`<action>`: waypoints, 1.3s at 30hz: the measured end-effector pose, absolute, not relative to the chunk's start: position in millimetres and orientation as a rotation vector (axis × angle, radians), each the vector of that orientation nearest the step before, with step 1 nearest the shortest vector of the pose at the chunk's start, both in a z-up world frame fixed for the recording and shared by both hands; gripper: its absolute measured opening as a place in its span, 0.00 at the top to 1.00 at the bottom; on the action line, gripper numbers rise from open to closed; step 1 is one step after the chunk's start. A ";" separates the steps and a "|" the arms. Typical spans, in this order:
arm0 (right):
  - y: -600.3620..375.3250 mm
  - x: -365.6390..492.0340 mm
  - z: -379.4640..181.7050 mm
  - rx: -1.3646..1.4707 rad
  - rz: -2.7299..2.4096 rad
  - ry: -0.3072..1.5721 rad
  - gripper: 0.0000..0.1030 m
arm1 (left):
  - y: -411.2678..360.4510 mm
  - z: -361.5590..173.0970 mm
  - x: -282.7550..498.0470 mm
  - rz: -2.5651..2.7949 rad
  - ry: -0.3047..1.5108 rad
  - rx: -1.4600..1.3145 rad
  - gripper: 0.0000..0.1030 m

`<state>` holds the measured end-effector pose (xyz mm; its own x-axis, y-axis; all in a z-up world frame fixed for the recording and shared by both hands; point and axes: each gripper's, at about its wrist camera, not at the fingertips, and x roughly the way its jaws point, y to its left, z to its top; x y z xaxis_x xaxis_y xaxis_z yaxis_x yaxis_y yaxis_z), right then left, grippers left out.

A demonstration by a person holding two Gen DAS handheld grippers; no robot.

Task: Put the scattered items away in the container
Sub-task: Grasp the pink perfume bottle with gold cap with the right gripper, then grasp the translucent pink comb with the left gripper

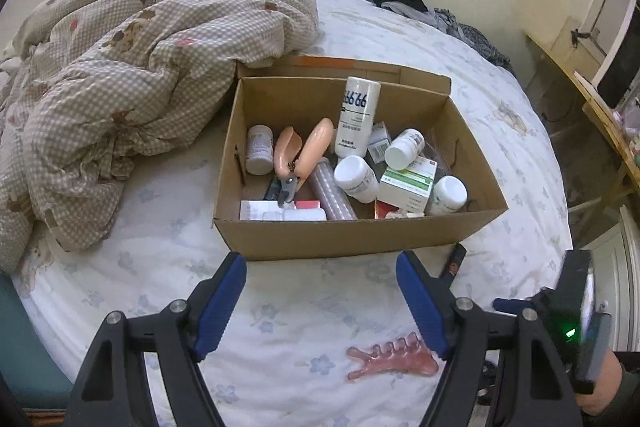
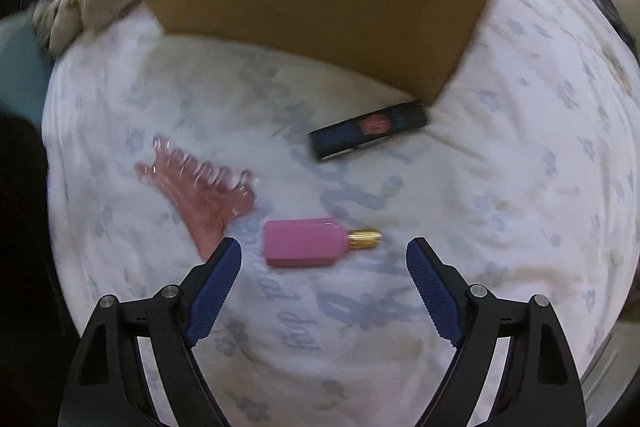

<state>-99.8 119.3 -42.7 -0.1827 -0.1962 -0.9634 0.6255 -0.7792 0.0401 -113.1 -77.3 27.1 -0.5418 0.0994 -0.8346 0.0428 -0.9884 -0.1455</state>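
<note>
Soft, even indoor light, the left view sharp around the cardboard box (image 1: 352,223). The right view is motion-blurred, worst above the box (image 2: 320,15). Fisheye bending and black corners frame both.

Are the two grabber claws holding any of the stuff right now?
No. The left gripper and the right gripper are both open and empty. The pink bottle lies on the bed just ahead of the right one, untouched.

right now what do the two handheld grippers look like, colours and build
Both the left gripper and the right gripper share one build: black plastic arms with triangular cut-outs, silver round pivot bolts, and two fingers faced with blue ribbed pads. In the left wrist view, the right gripper's black body shows a small green light, with a dark sleeve behind it.
</note>
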 end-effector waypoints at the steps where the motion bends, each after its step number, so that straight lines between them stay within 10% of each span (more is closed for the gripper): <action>1: 118.2 -100.3 -45.9 1.552 -2.004 0.508 0.15 | -75.2 27.1 -112.7 2.715 -0.218 -1.486 0.24; 6: 117.9 -106.3 -60.2 1.569 -2.014 0.517 0.15 | -66.4 24.3 -112.5 2.687 -0.172 -1.496 0.24; 9: 120.2 -108.8 -60.4 1.560 -2.018 0.504 0.36 | -64.7 23.4 -112.8 2.684 -0.167 -1.496 0.24; 19: 157.6 -120.5 3.5 1.443 -2.186 0.249 0.36 | -42.4 2.0 -115.0 2.528 -0.046 -1.616 0.24; 31: 188.0 -135.4 83.3 1.254 -2.340 0.033 0.36 | 54.7 -63.3 -94.5 1.788 0.663 -1.809 0.24; 39: 204.7 -134.6 112.3 1.183 -2.363 -0.046 0.36 | 72.2 -122.2 -107.0 1.606 0.759 -1.939 0.21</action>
<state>-134.6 204.7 112.3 -0.5019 -0.4421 -0.7434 0.4129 -0.8777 0.2432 -107.0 72.2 -122.2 0.1458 -0.0992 -0.9843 -0.6977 -0.7157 -0.0313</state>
